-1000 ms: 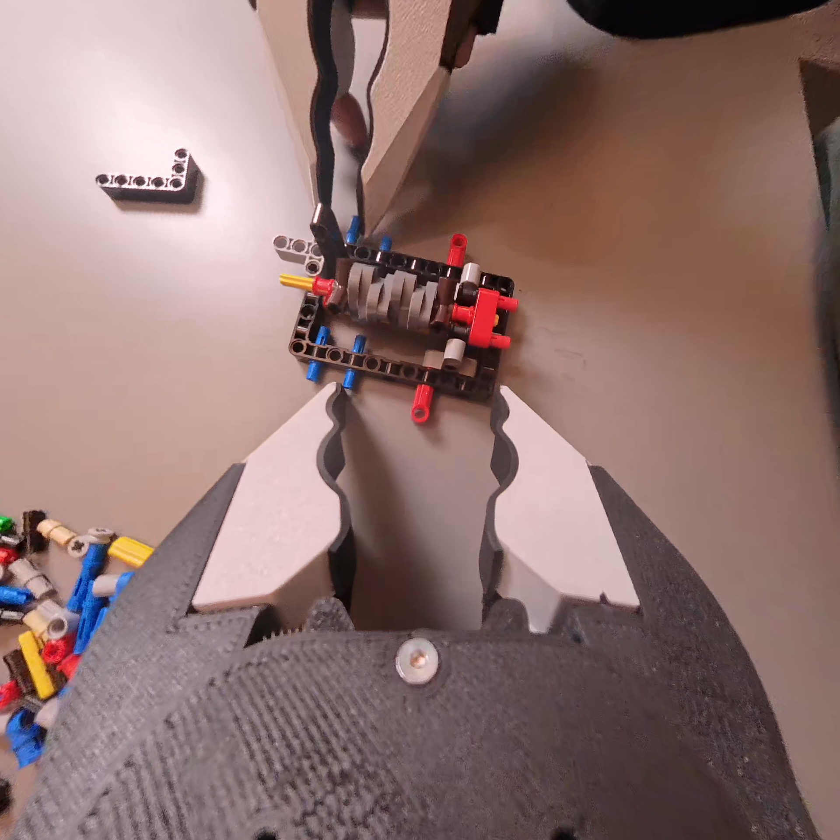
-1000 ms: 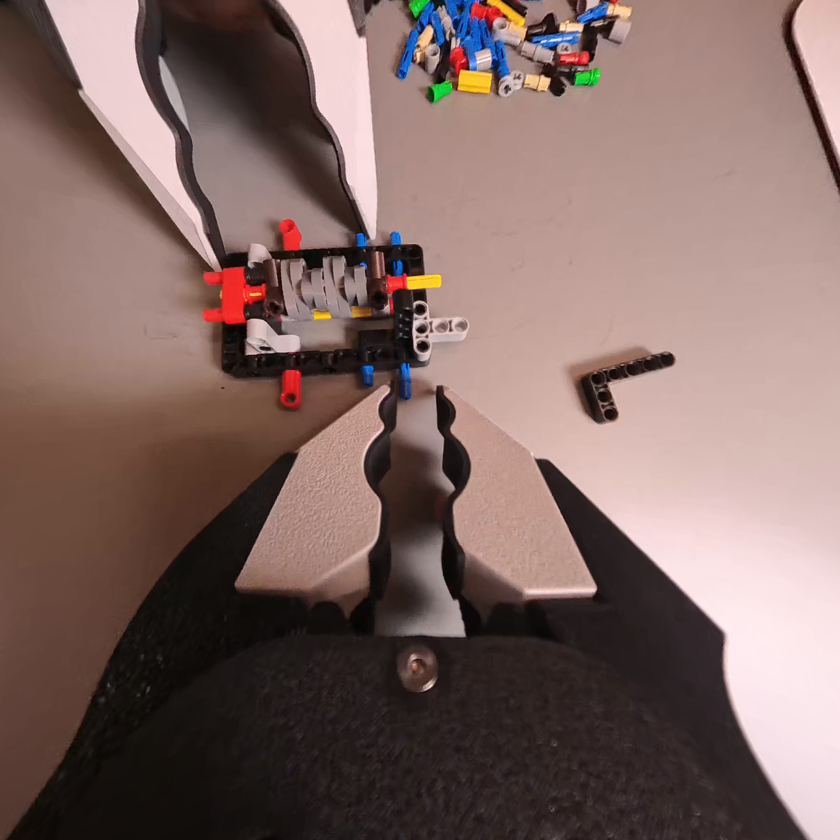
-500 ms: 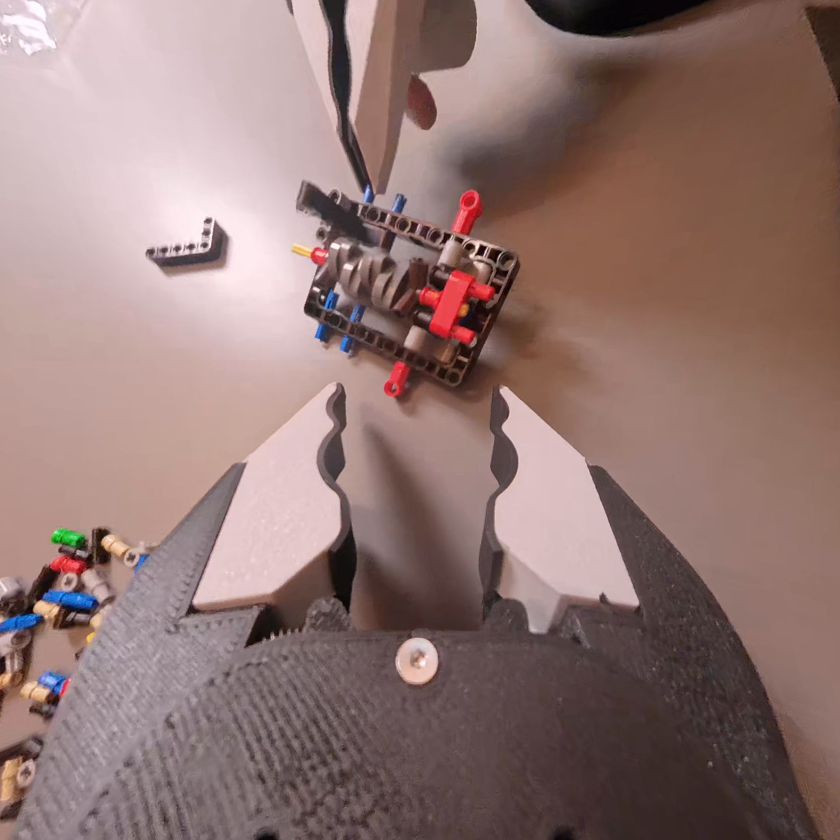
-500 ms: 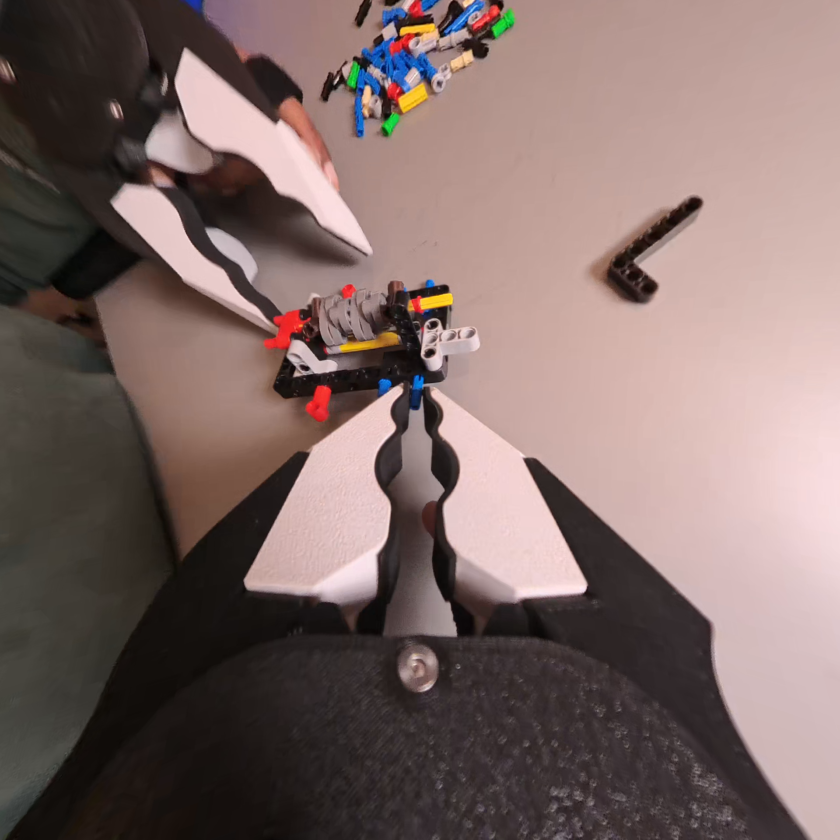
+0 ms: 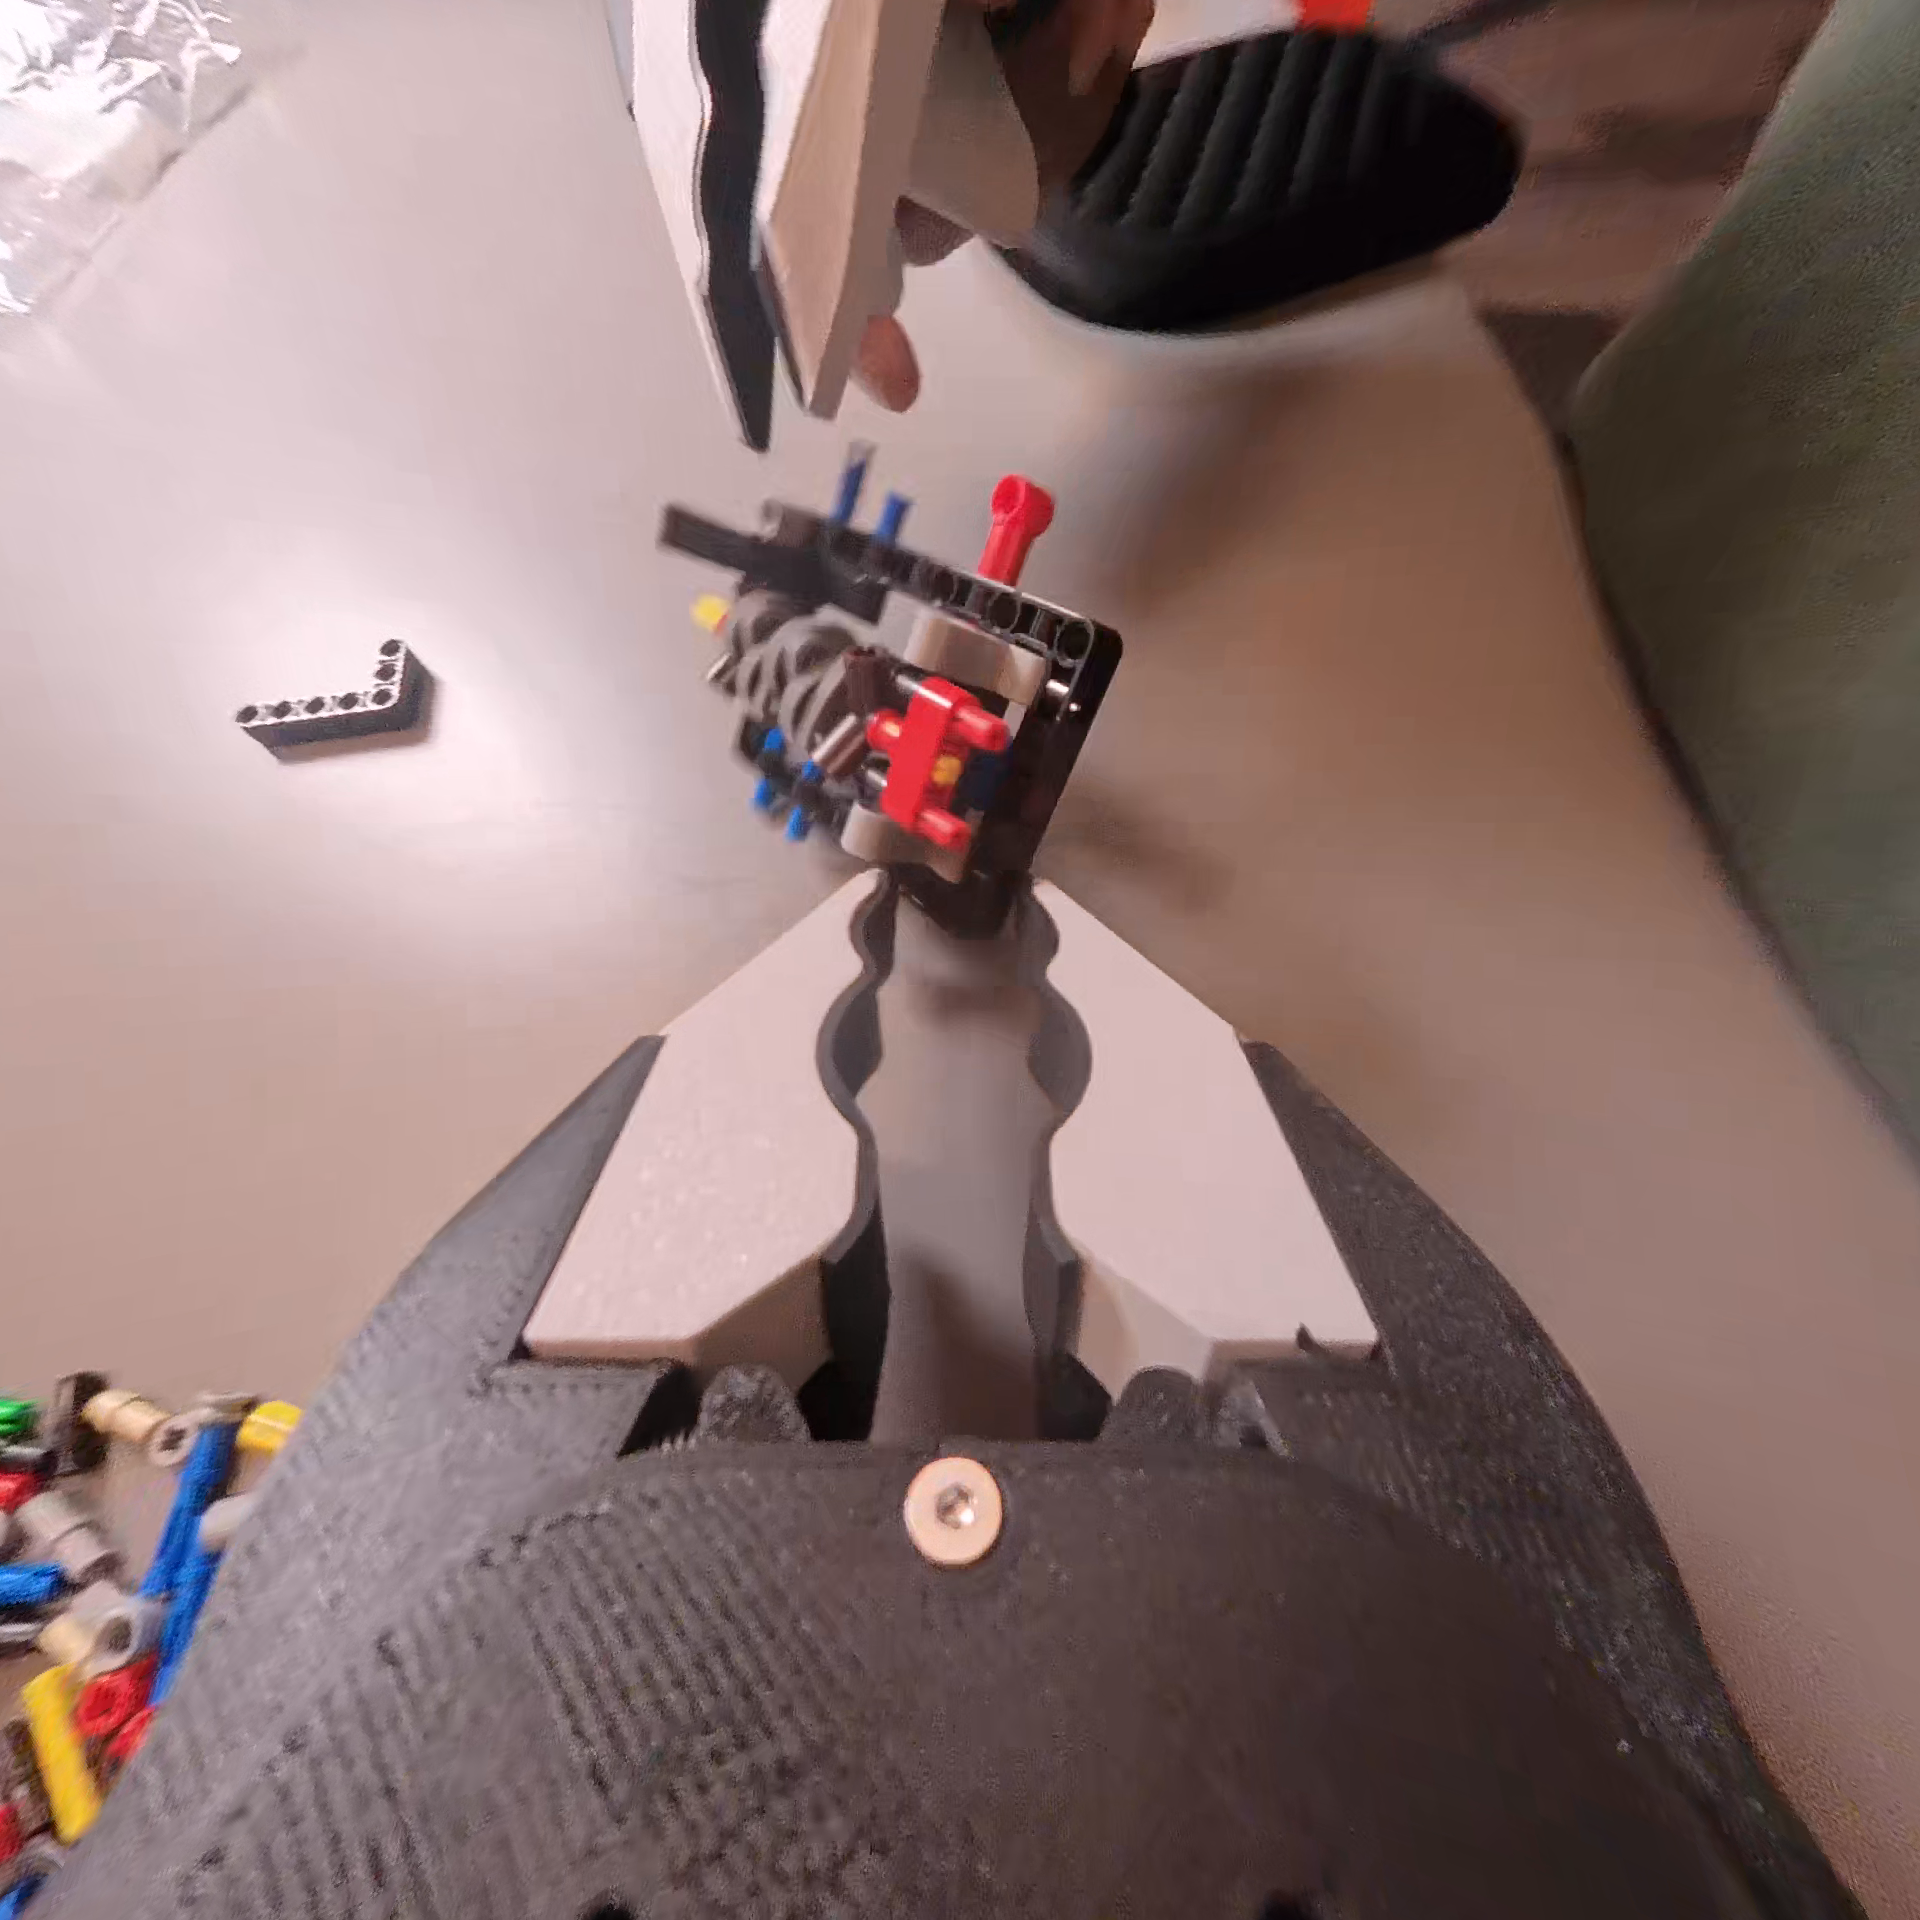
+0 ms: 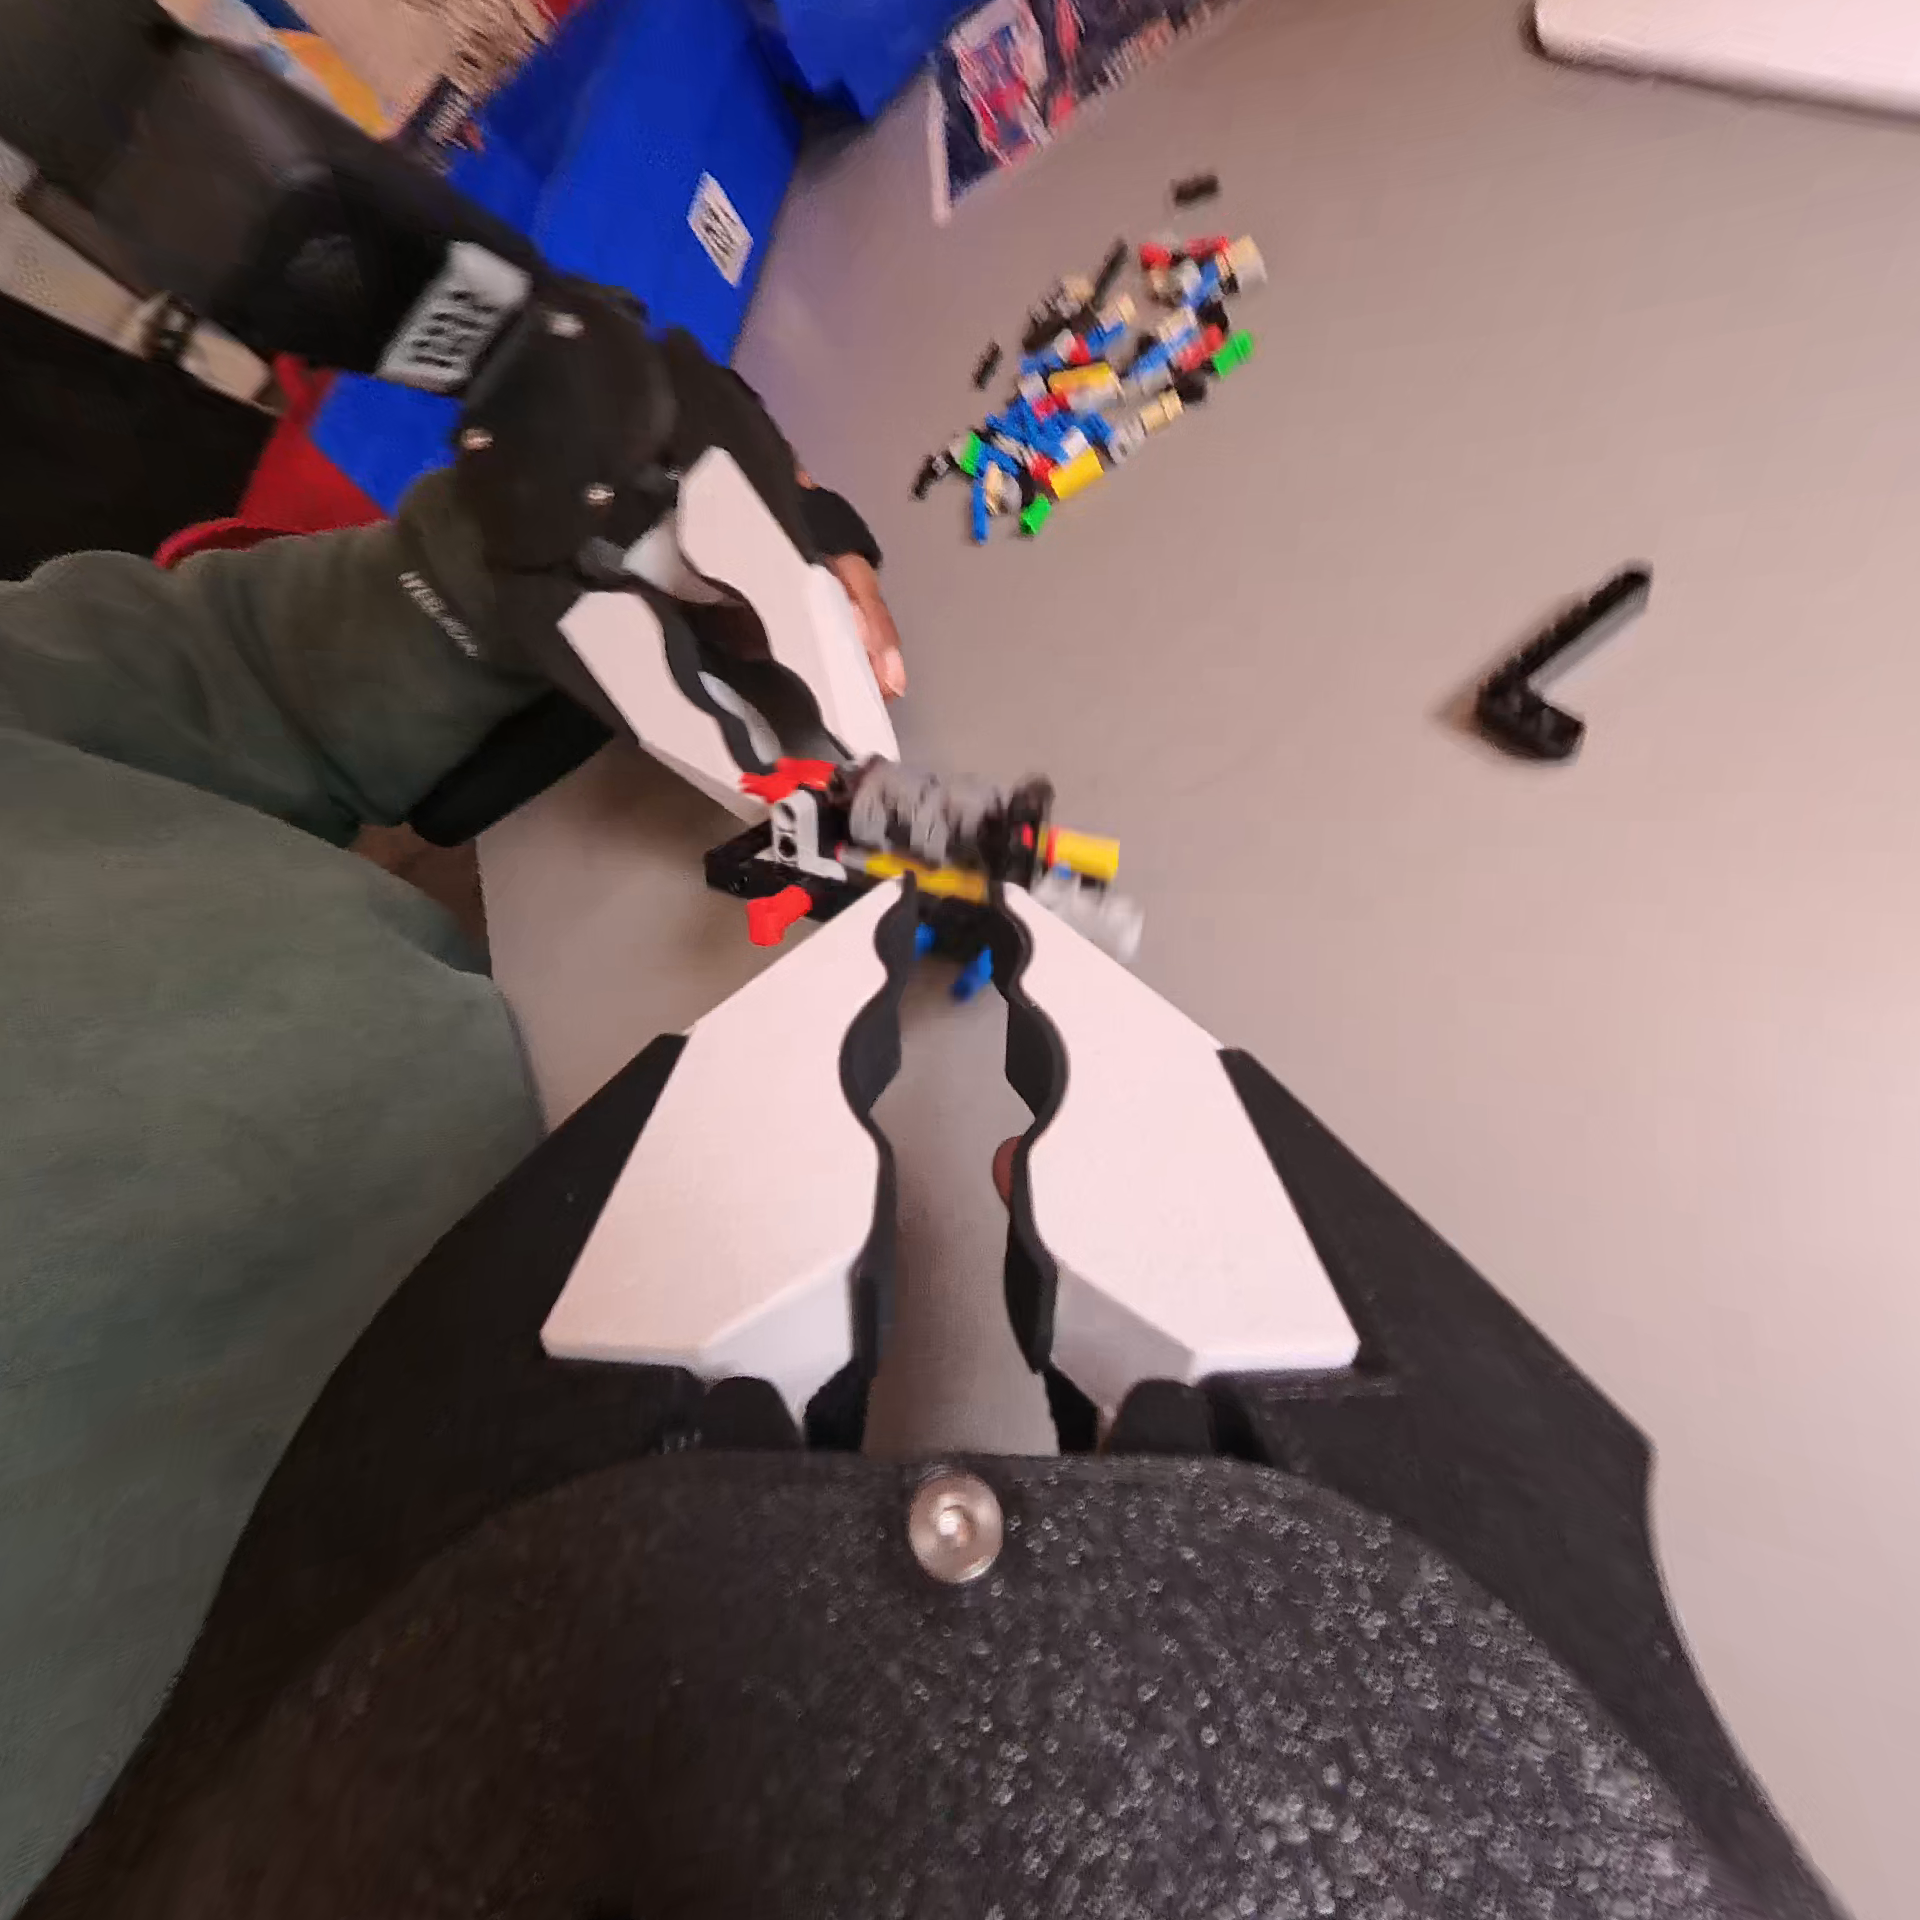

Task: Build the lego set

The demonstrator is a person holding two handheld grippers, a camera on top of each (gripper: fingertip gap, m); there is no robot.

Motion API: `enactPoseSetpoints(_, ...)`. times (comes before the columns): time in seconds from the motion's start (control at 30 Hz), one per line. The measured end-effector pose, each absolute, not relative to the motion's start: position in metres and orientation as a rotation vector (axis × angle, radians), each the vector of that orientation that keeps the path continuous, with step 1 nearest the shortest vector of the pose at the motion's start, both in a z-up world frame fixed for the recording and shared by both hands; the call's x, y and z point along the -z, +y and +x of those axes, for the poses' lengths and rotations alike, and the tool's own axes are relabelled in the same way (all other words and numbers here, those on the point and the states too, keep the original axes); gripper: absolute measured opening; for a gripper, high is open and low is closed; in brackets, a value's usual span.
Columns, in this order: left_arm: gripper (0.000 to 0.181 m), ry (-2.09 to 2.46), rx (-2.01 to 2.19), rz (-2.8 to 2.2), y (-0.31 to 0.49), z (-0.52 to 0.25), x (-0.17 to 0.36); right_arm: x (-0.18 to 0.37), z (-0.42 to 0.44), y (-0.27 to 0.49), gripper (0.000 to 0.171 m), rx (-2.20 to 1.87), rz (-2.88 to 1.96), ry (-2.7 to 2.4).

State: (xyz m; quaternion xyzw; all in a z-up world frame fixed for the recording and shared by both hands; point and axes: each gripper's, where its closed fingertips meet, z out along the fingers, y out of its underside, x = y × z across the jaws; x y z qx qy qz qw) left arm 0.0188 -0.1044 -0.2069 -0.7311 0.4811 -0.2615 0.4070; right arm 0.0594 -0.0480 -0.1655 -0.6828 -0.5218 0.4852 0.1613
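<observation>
The lego assembly, a black frame with grey gears, red parts and blue pins, is tilted up off the table. My left gripper is shut on the frame's near corner beside the red end. It also shows in the right wrist view, gripping that red end. My right gripper has its jaws a little apart at the assembly's blue-pin edge. In the left wrist view its tips hang just clear of the blue pins. A black L-shaped beam lies loose on the table.
A pile of small coloured pieces lies beyond the assembly, also at the lower left of the left wrist view. The L-beam lies to the right. A clear plastic bag is far left. A green sleeve and a blue box are at the table's edge. The gap from one gripper's tips to the other's is roughly 9 centimetres.
My left gripper has moved in and closed on the frame's corner, and the assembly has tipped up off the table. My right gripper's jaws have widened slightly.
</observation>
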Motion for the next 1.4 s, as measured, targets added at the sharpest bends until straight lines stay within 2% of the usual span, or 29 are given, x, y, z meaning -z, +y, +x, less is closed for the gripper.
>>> enactPoseSetpoints(0.03, 0.013, 1.202, 0.722, -1.843, -0.106, 0.017, 0.204, 0.16, 0.06, -0.048, 0.018, -1.385, -1.871, -1.516)
enactPoseSetpoints(0.07, 0.007, 1.183, 0.764, -1.856, -0.105, 0.014, 0.203, 0.158, 0.062, -0.046, 0.022, -1.334, -1.782, -1.562)
enactPoseSetpoints(0.17, 0.006, 1.155, 0.8, -1.935, -0.102, 0.008, 0.211, 0.16, 0.07, -0.046, 0.032, -1.114, -1.466, -1.717)
enactPoseSetpoints(0.27, 0.006, 1.137, 0.815, -1.948, -0.1, 0.009, 0.211, 0.167, 0.075, -0.054, 0.04, -1.083, -1.416, -1.748)
enactPoseSetpoints(0.57, 0.006, 0.812, 1.108, -2.173, -0.091, 0.014, 0.208, 0.175, 0.062, -0.039, 0.042, -0.644, -1.248, -1.757)
enactPoseSetpoints(0.7, 0.006, 0.675, 1.317, -2.227, -0.093, 0.016, 0.206, 0.184, 0.053, -0.027, 0.042, -0.645, -1.246, -1.783)
enactPoseSetpoints(0.83, 0.006, 0.592, 1.367, -2.233, -0.088, 0.012, 0.207, 0.195, 0.05, -0.025, 0.025, -0.677, -1.281, -1.833)
enactPoseSetpoints(0.97, 0.007, 0.592, 1.388, -2.236, -0.089, 0.012, 0.207, 0.198, 0.047, -0.025, 0.021, -0.633, -1.258, -1.844)
enactPoseSetpoints(1.03, 0.007, 0.596, 1.413, -2.238, -0.09, 0.013, 0.207, 0.198, 0.047, -0.023, 0.022, -0.595, -1.232, -1.853)
enactPoseSetpoints(1.1, 0.007, 0.601, 1.421, -2.245, -0.09, 0.013, 0.208, 0.196, 0.046, -0.02, 0.034, -0.539, -1.203, -1.856)
enactPoseSetpoints(1.17, 0.006, 0.611, 1.419, -2.25, -0.091, 0.014, 0.208, 0.195, 0.045, -0.02, 0.038, -0.505, -1.175, -1.87)
enactPoseSetpoints(1.4, 0.006, 0.61, 1.418, -2.254, -0.091, 0.015, 0.209, 0.197, 0.043, -0.023, 0.031, -0.395, -1.11, -1.911)
